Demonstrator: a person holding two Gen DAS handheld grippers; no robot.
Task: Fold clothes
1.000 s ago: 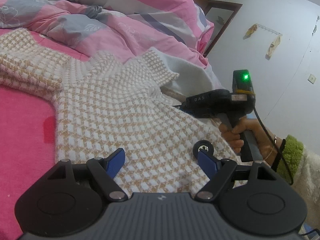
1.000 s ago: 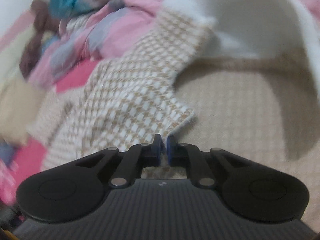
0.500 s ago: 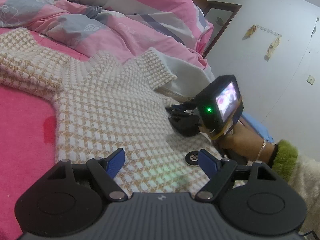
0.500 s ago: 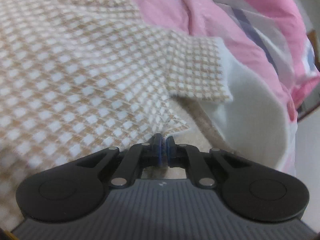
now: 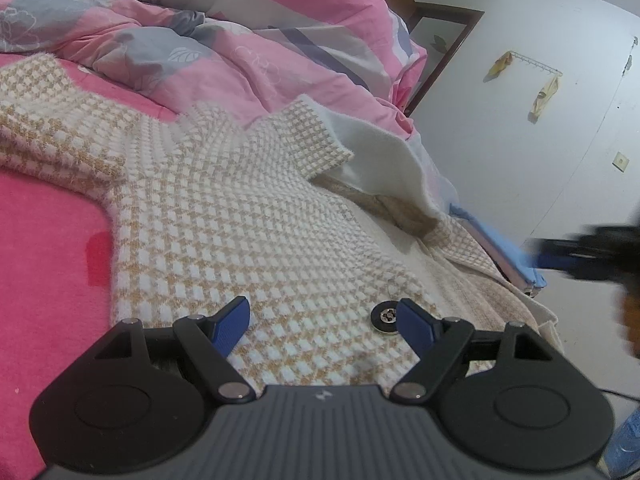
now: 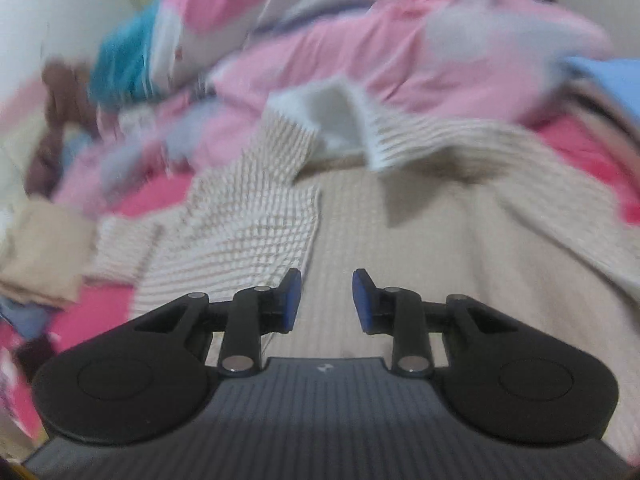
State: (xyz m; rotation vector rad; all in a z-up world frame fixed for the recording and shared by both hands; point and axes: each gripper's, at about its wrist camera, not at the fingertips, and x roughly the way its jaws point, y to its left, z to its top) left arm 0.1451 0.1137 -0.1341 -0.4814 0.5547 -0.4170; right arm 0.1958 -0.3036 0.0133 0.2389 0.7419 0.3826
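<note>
— Where's the checked jacket (image 5: 224, 216)?
— Flat on the pink bed (image 5: 44, 240), collar toward one o'clock.
— Claws?
— Left gripper (image 5: 320, 320) spread wide over the hem — right gripper (image 6: 326, 300) just opening, nothing between.

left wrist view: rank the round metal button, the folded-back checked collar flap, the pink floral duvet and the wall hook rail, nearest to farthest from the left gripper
1. Round metal button: right beside the right finger of the left gripper.
2. Checked tan-and-white collar flap: mid-frame, folded back over the white lining.
3. Pink floral duvet: bunched behind the garment, upper left.
4. Wall hook rail: on the far wall, upper right.
</note>
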